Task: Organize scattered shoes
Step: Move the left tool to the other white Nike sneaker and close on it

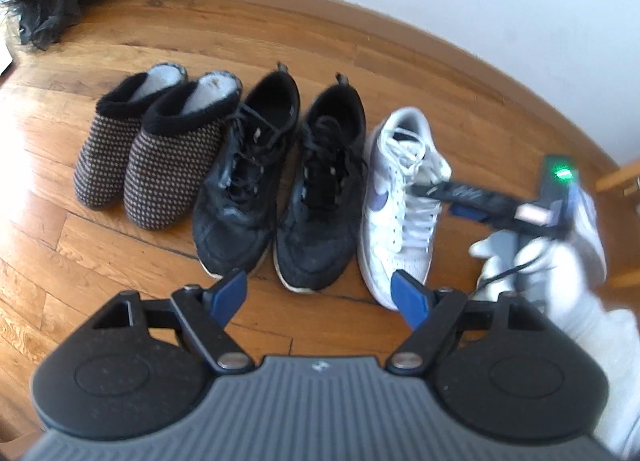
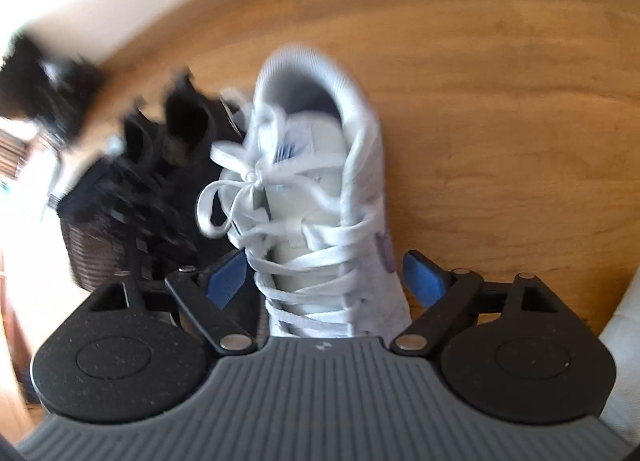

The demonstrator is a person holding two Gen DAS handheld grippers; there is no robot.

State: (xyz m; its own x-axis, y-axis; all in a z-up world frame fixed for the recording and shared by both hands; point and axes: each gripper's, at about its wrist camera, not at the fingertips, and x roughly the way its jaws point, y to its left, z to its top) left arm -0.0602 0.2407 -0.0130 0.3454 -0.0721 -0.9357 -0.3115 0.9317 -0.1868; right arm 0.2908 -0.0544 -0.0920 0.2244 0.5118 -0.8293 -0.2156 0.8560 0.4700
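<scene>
In the left wrist view a row of shoes stands along the wall: two knitted slippers (image 1: pixel 152 141), two black sneakers (image 1: pixel 280 181) and one white sneaker (image 1: pixel 404 197). My left gripper (image 1: pixel 320 295) is open and empty, in front of the black sneakers. My right gripper (image 1: pixel 436 193) reaches over the white sneaker from the right. In the right wrist view my right gripper (image 2: pixel 328 281) is open, its jaws either side of the white sneaker (image 2: pixel 320 189); touching or not is unclear. A second white sneaker (image 1: pixel 584 229) shows blurred behind the right gripper.
A wooden floor (image 1: pixel 120 261) runs to a wooden baseboard (image 1: pixel 400 33) and white wall. Dark fabric (image 1: pixel 52 5) lies at the far left corner. The black sneakers (image 2: pixel 160 181) sit left of the white one in the right wrist view.
</scene>
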